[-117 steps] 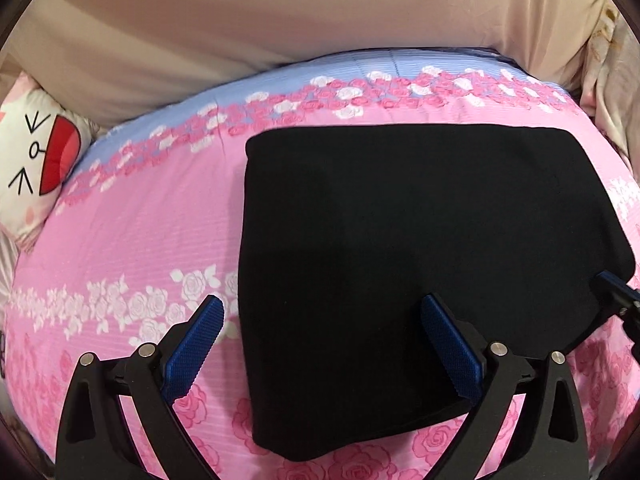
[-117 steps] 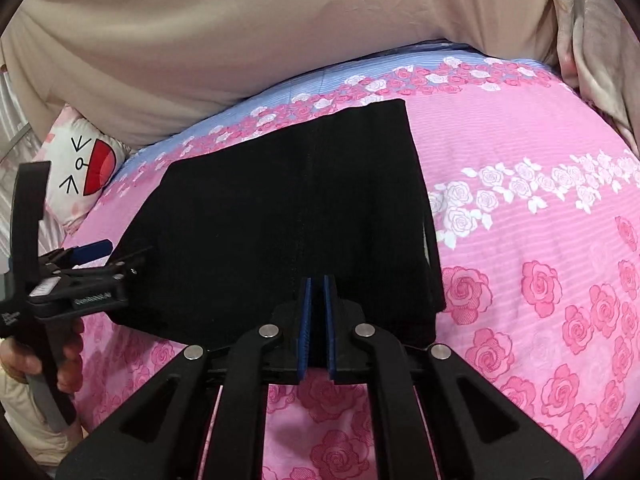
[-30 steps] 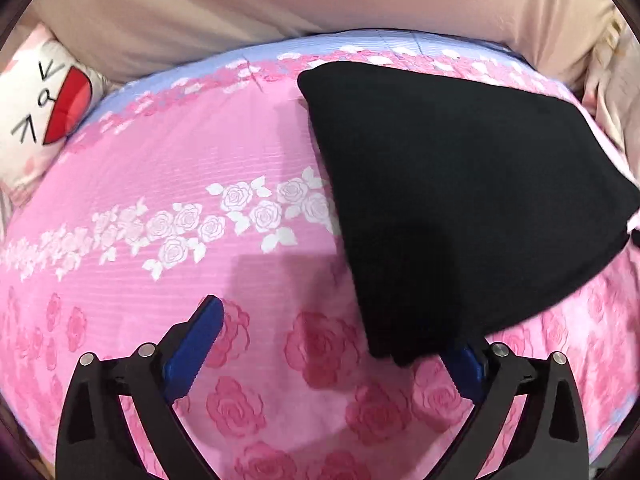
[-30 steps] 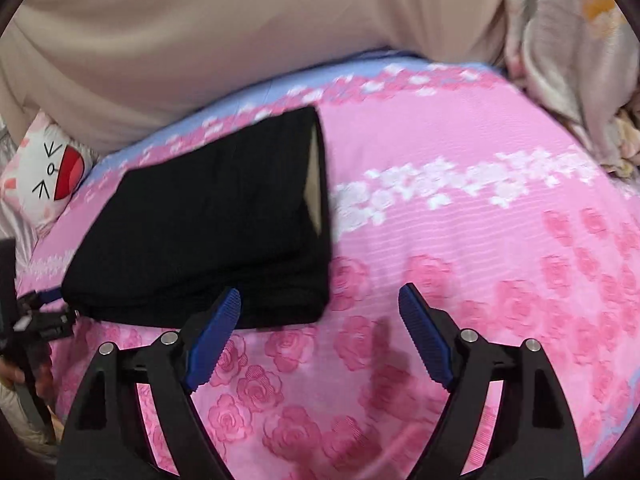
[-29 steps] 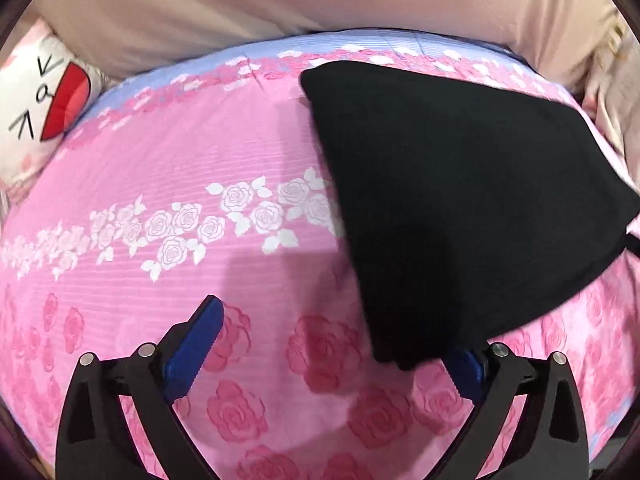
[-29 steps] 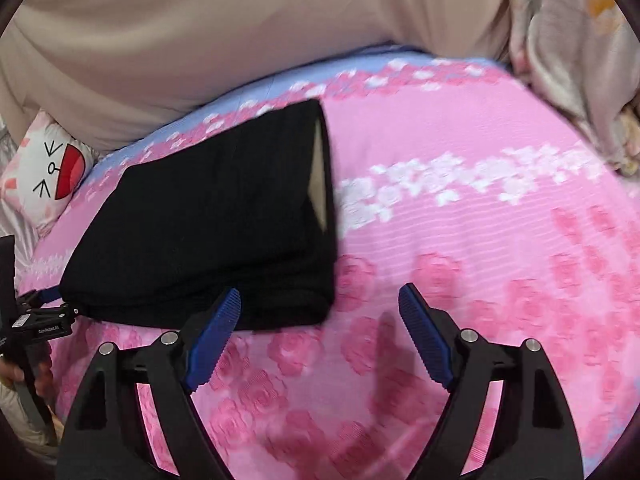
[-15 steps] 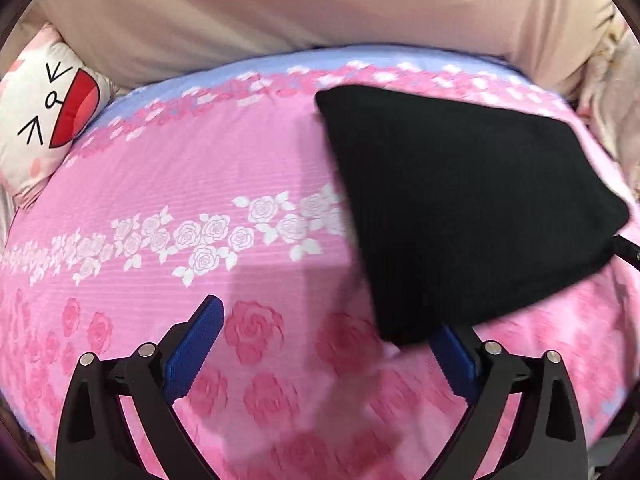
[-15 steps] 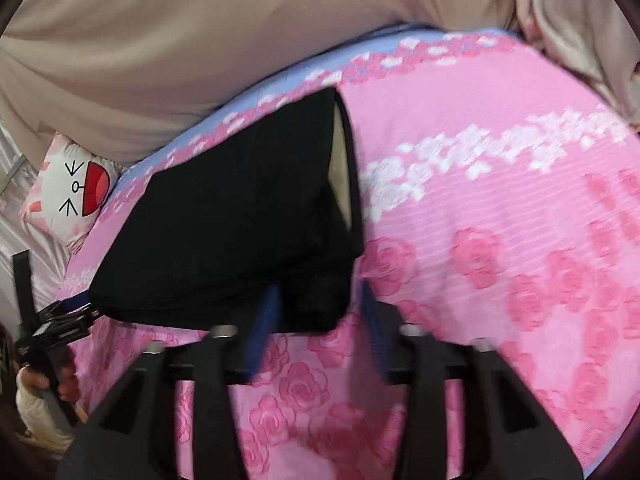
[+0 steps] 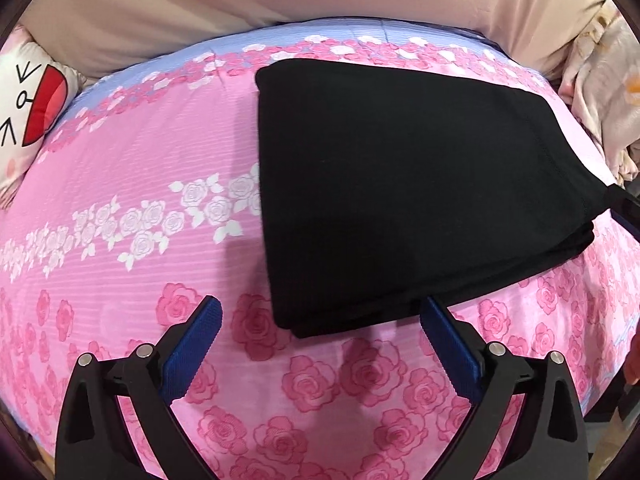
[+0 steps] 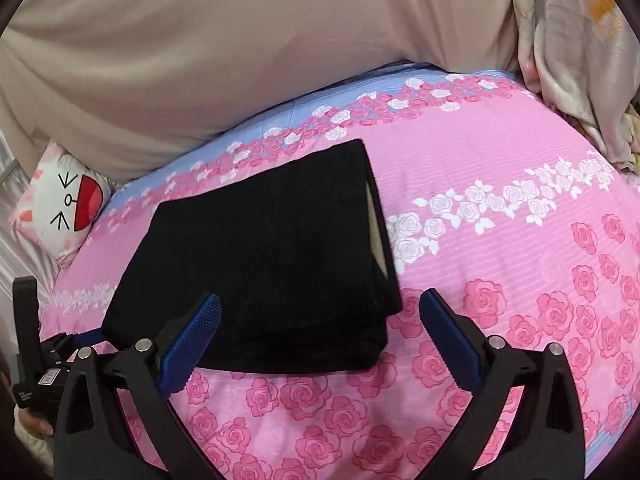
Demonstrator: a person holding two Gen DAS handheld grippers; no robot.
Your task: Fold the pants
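The black pants lie folded into a thick rectangle on the pink rose bedsheet. My left gripper is open, hovering at the stack's near corner, with its blue pads off the cloth. In the right wrist view the pants show a pale inner lining along their right edge. My right gripper hangs over the stack's near edge. Its jaws are opening wide, and they stand above the cloth with nothing pressed between them. The left gripper shows at the far left, held by a hand.
A white cartoon-face pillow sits at the bed's far left corner. Beige fabric rises behind the bed. Crumpled pale bedding is piled at the right. Bare sheet lies left and right of the pants.
The right gripper, shut earlier and narrow over the pants' edge half a second ago, now stands wide and has lifted. The left gripper drew back, so the stack's near corner shows whole.
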